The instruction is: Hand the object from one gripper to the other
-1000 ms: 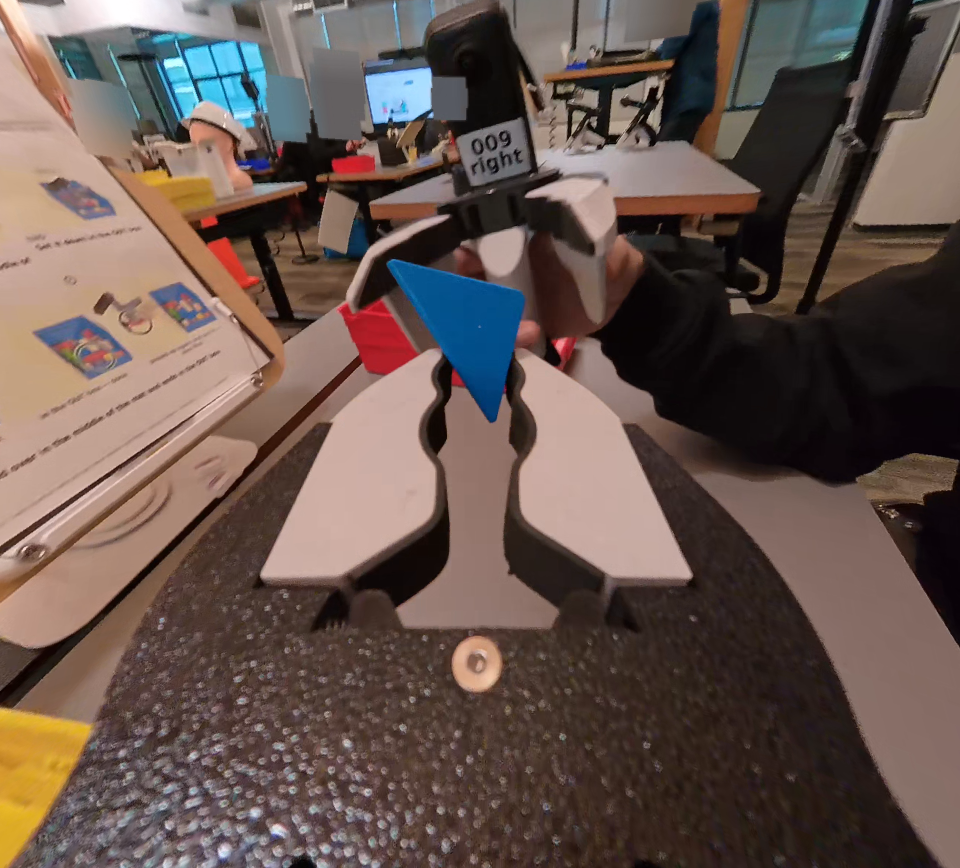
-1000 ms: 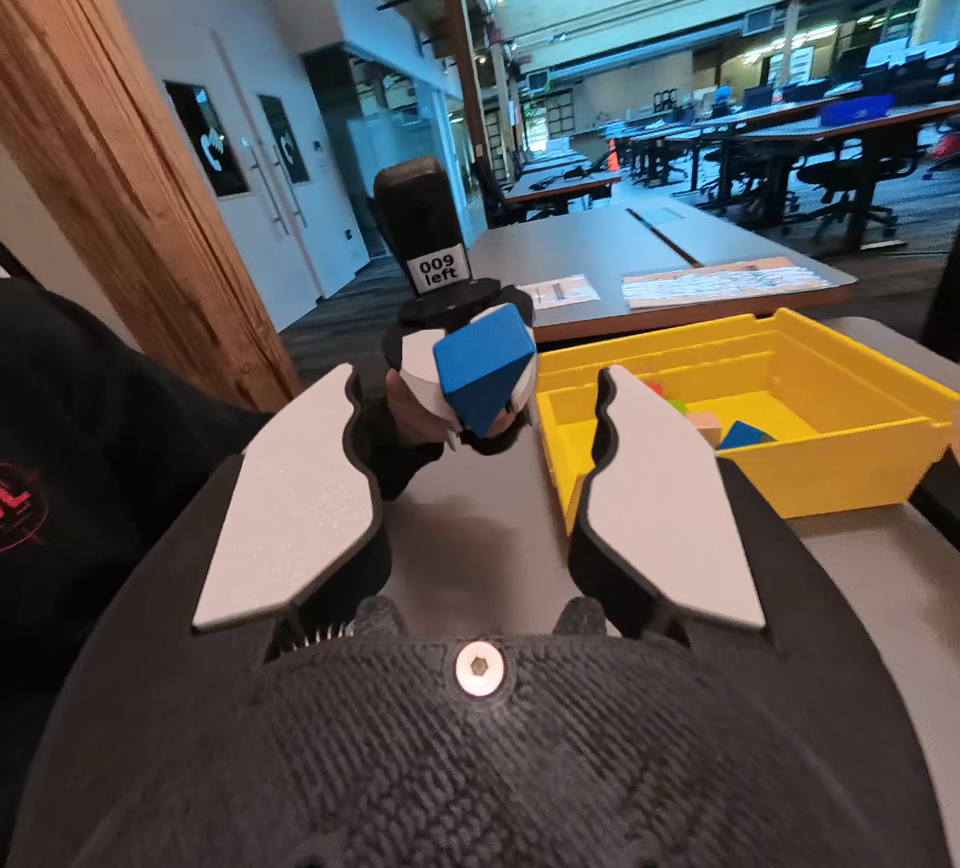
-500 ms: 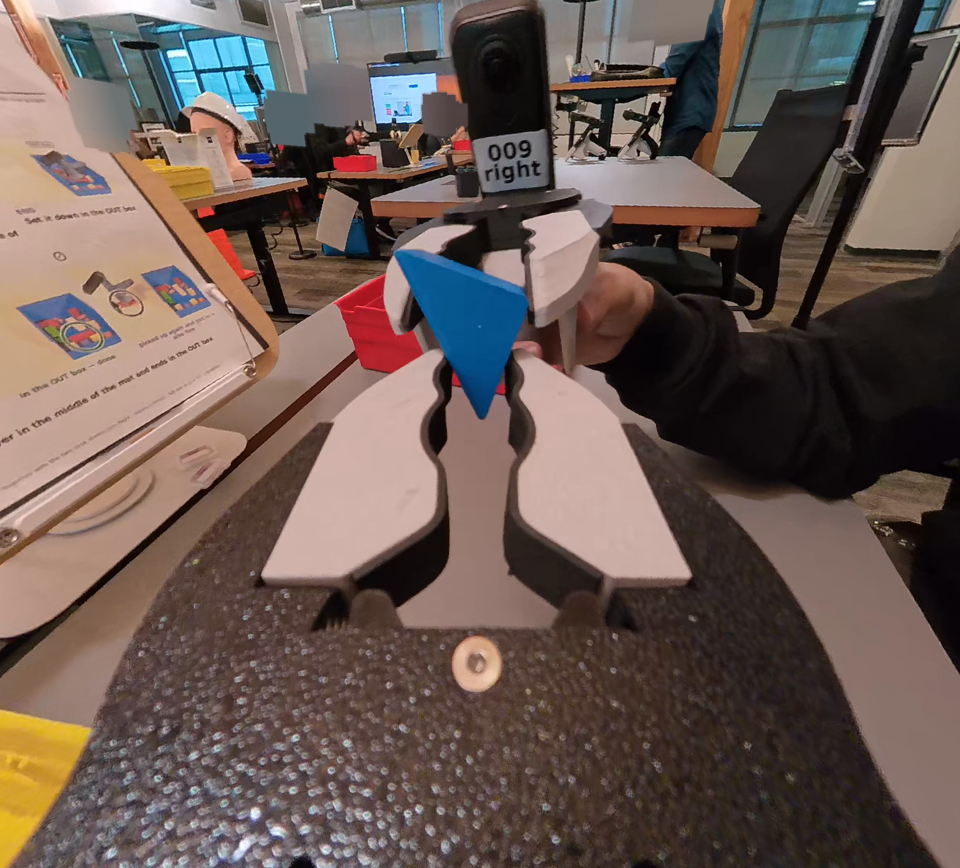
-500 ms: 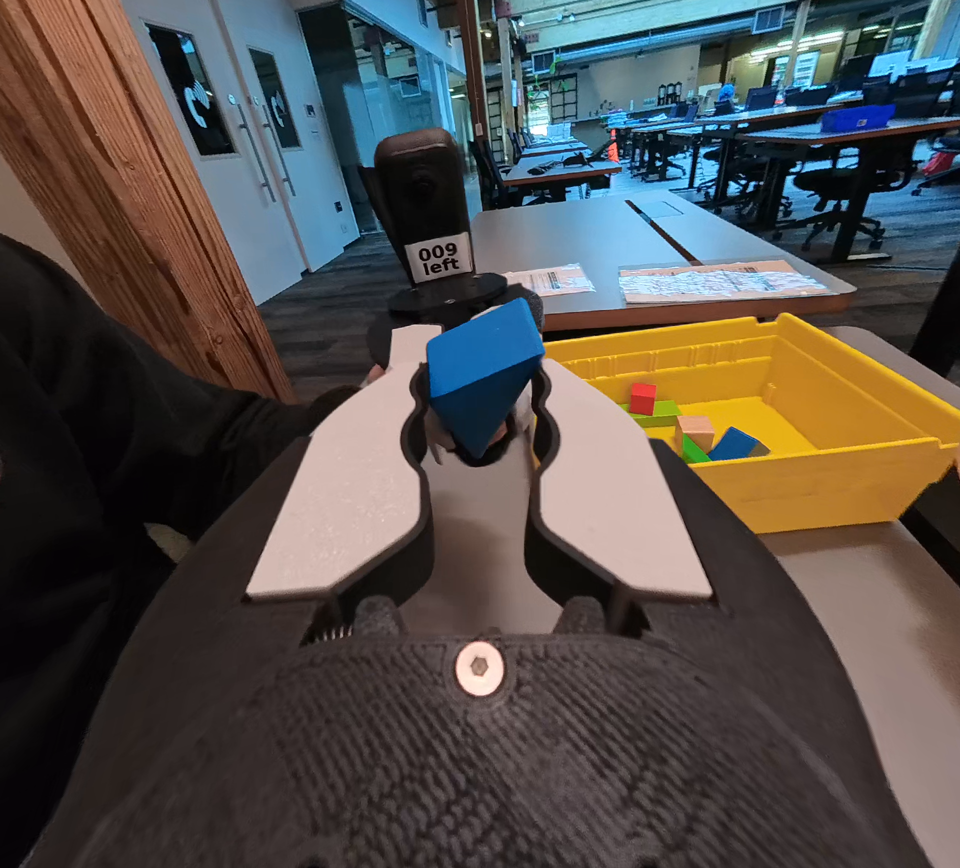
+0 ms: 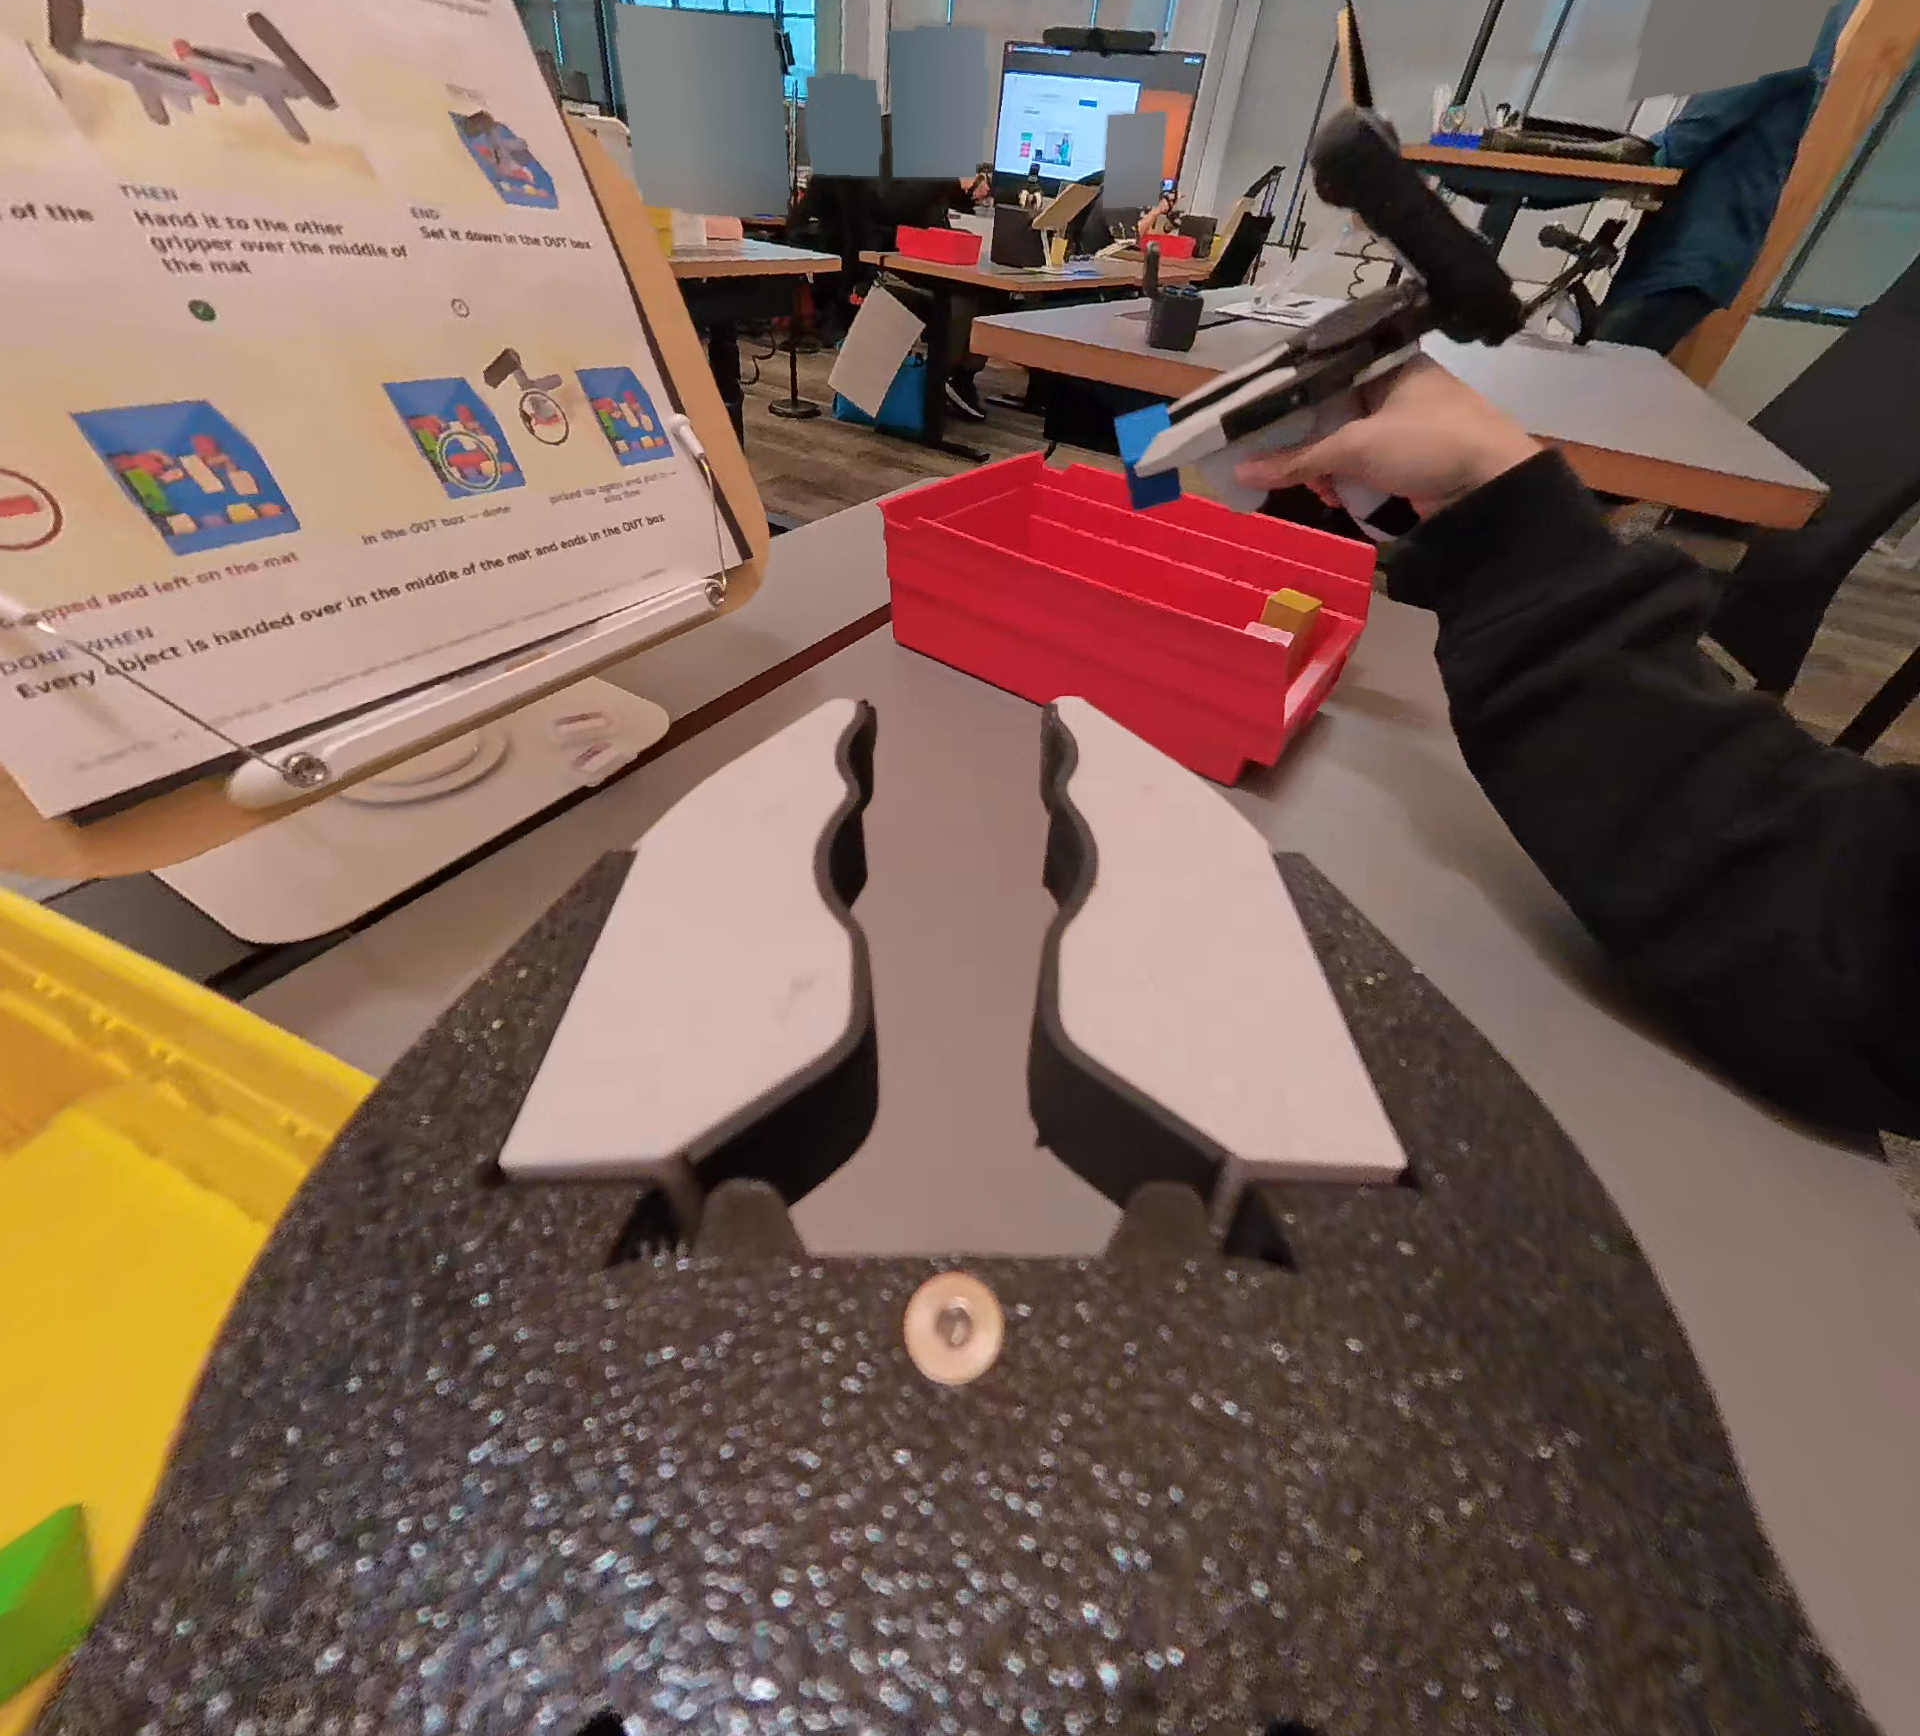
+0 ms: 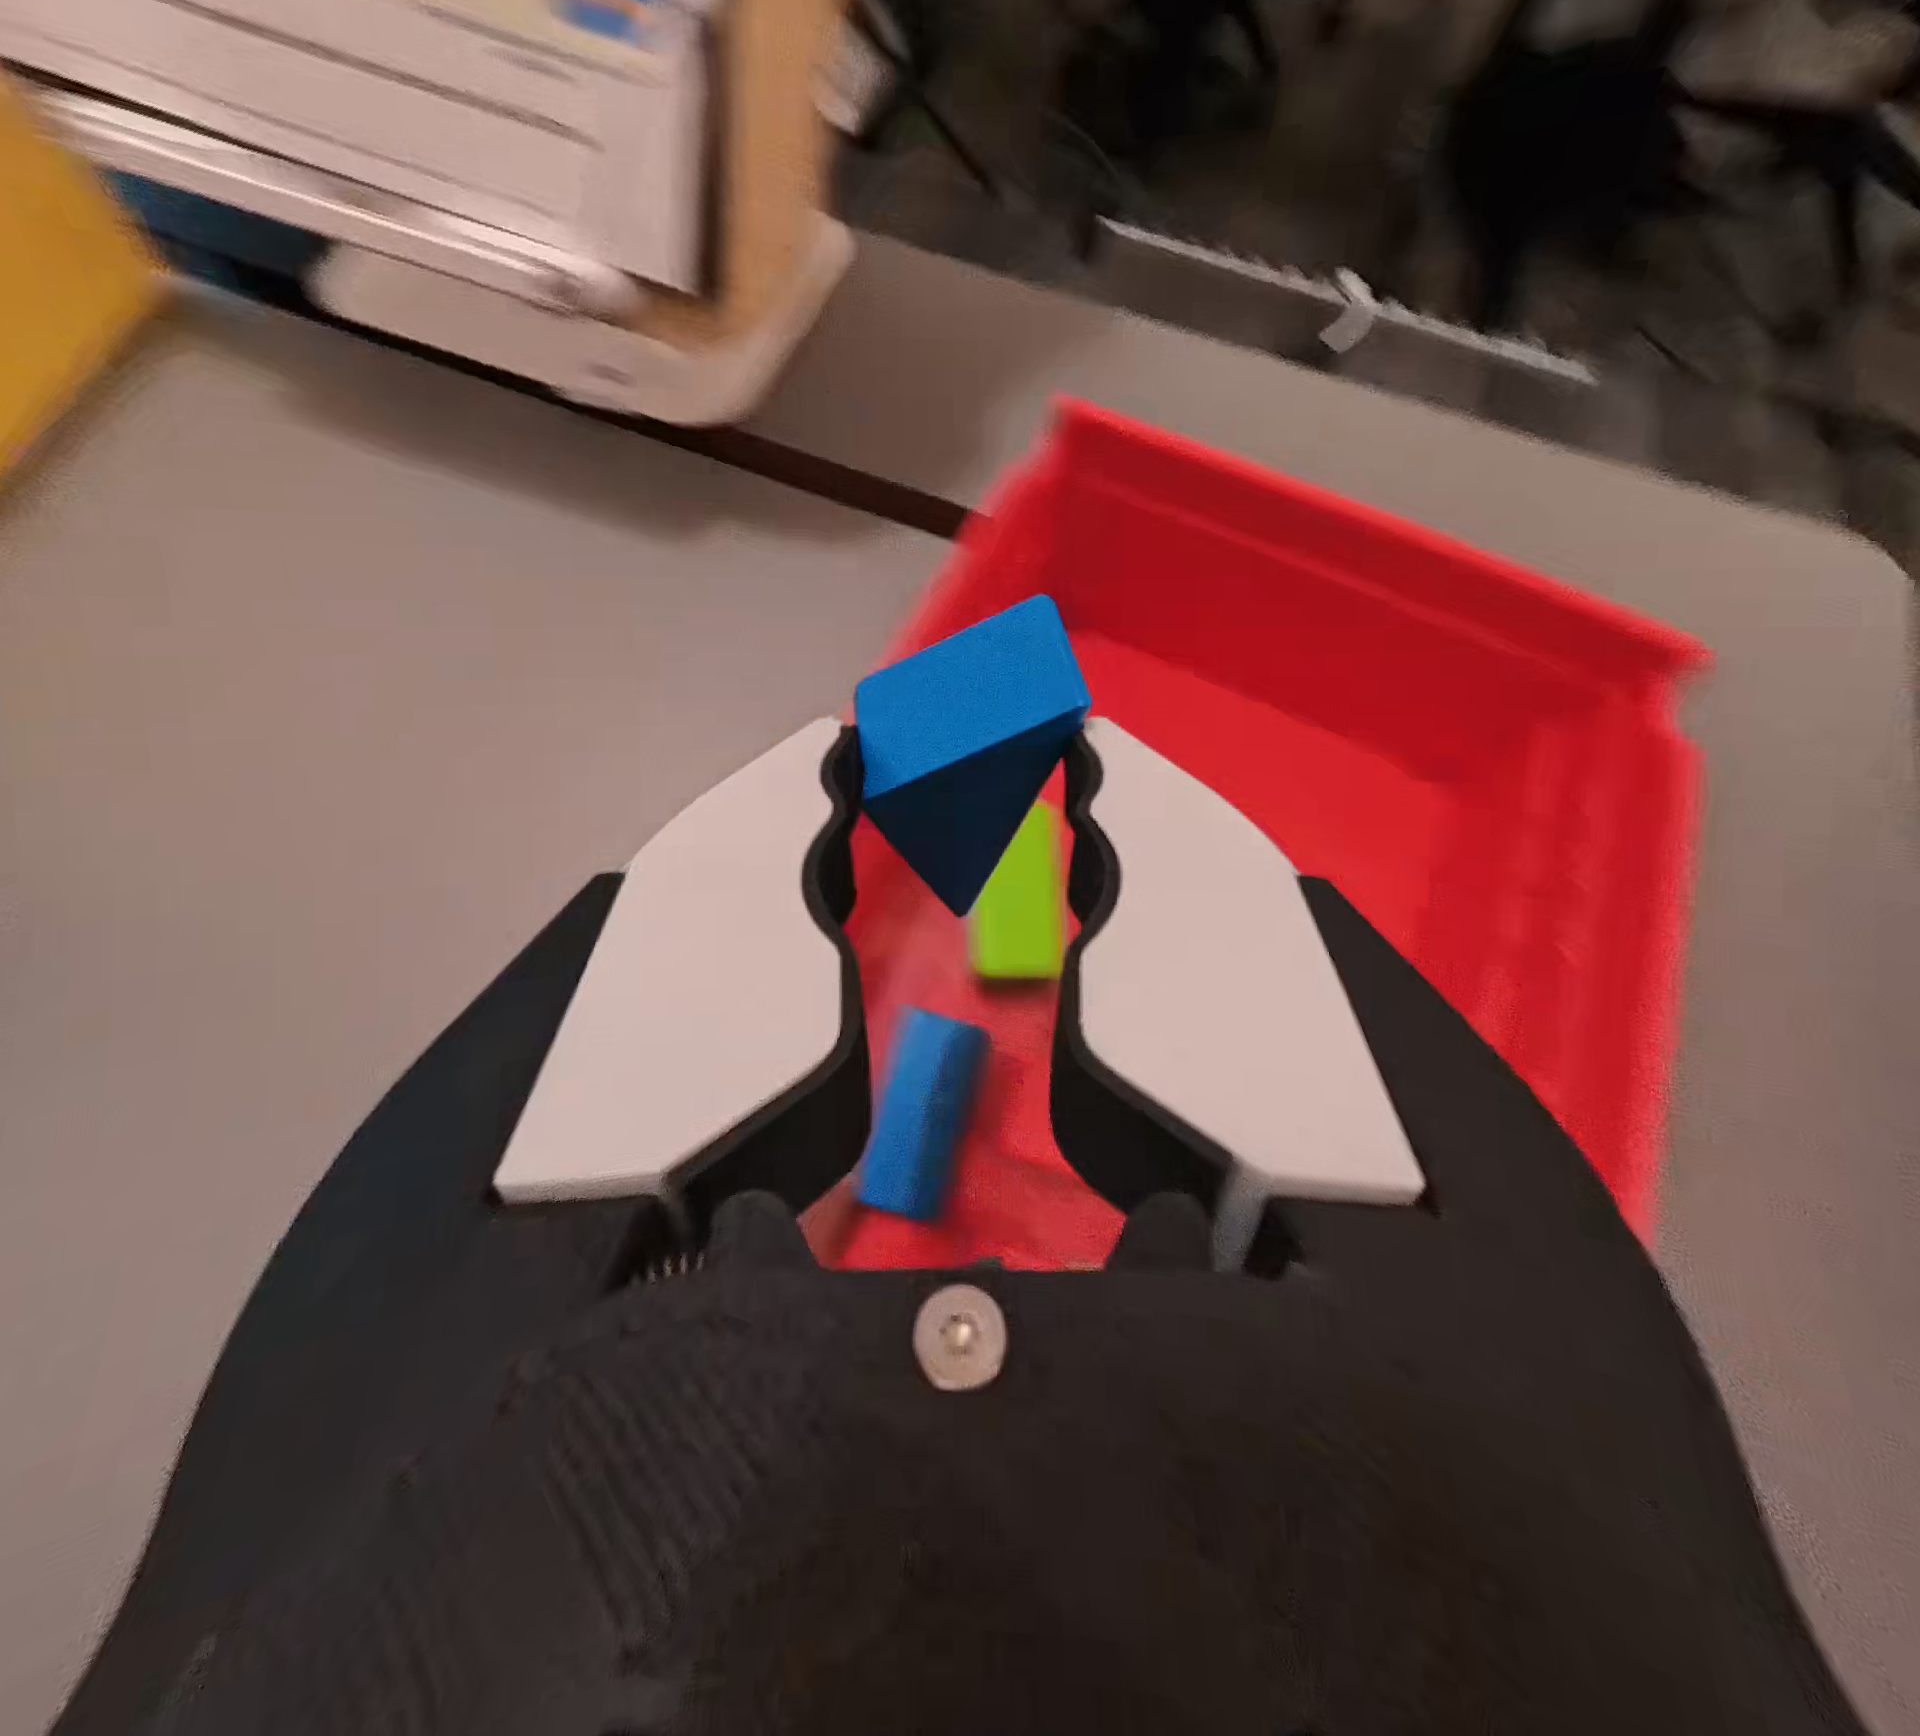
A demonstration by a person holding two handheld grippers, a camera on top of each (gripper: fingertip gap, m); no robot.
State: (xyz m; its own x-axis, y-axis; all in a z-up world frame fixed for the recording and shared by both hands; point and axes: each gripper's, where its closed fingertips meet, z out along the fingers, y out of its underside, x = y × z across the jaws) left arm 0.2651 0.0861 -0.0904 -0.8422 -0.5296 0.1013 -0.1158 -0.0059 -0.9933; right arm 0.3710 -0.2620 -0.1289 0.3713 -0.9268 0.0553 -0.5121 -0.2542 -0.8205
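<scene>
Two tools, and the block now sits in only one of them. My right tool (image 6: 961,730) has its tips pinched on the blue wedge block (image 6: 966,720), one pad on each side, point hanging down between the fingers. My left tool (image 5: 954,730) is part open and bare, nothing but grey surface (image 5: 956,1011) between its fingers. Half a second back both were closed on that same wedge, nose to nose; now the left has let go and they stand well apart. So I judge the handover itself done, and what's left is the set-down.

Right wrist view, blurred with motion, looks down into the red bin (image 6: 1351,647): a green block (image 6: 1018,897) and a second blue block (image 6: 920,1125) lie on its floor, under the wedge. Left view shows what that one can't: the right tool (image 5: 1153,455) from the side, held above the bin's far rim, a yellowish block (image 5: 1288,616) at the bin's near end, the instruction board (image 5: 312,284) and a yellow bin (image 5: 156,1219) at my left edge.
</scene>
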